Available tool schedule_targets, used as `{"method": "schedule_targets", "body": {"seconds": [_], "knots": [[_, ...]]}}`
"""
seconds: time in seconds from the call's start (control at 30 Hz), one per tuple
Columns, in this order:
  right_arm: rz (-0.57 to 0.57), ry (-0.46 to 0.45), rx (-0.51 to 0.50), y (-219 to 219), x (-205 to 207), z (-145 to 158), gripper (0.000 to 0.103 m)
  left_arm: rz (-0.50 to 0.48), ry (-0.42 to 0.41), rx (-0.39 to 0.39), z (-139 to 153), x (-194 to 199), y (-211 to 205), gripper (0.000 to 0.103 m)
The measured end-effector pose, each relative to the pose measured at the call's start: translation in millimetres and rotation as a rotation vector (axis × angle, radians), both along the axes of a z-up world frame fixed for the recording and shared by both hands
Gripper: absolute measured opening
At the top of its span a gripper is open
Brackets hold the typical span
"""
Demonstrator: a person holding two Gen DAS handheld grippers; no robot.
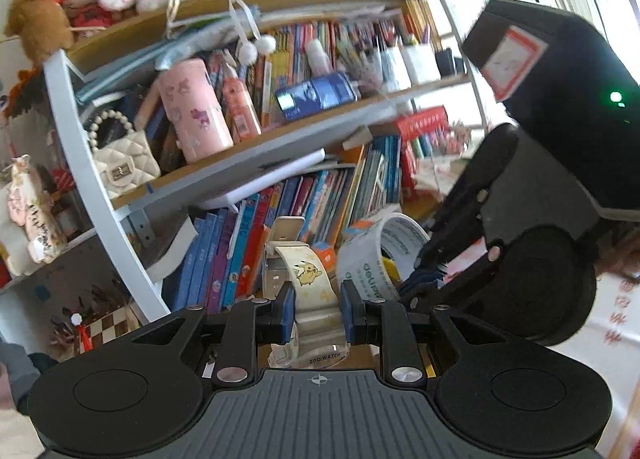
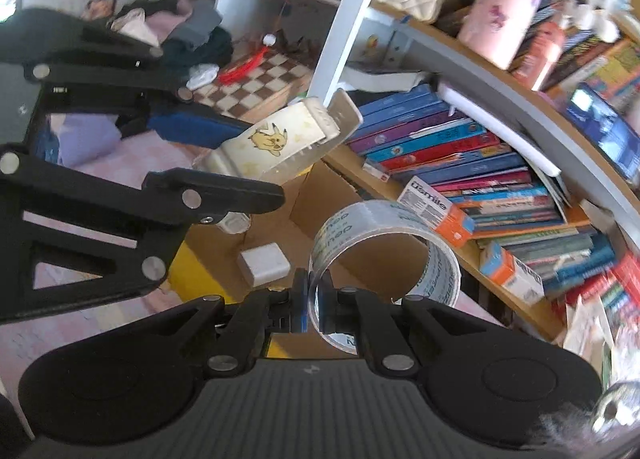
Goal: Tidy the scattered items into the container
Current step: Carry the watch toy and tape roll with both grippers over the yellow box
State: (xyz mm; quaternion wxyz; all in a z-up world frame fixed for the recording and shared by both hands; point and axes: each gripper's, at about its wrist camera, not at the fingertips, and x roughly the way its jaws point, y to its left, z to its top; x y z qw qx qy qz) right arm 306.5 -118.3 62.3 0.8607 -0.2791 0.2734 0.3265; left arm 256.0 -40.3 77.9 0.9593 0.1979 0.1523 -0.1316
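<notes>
Cream watch [image 1: 310,279] with yellow cartoon print on strap, held in air, strap curled. Clear printed tape roll [image 2: 384,255] held on edge above open cardboard box [image 2: 320,195]. Small white block [image 2: 265,262], possibly a charger, lies inside box.

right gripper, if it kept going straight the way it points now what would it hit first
Probably the cardboard box beyond the tape roll that the right gripper holds, then the books on the shelf; depth is unclear in the fisheye.

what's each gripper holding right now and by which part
The left hand-held gripper clamps the watch across its cream strap. The right hand-held gripper pinches the tape roll by its wall, one finger inside the ring.
</notes>
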Motion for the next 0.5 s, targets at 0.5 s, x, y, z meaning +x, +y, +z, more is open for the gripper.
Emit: {"method": "schedule_targets", "body": {"seconds": [0.5], "knots": [[0.132, 0.235, -0.136, 20.1, 100.5, -63.7, 0.005, 0.127, 0.378, -0.110, -40.2, 105.2, 20.1, 0.022]]}}
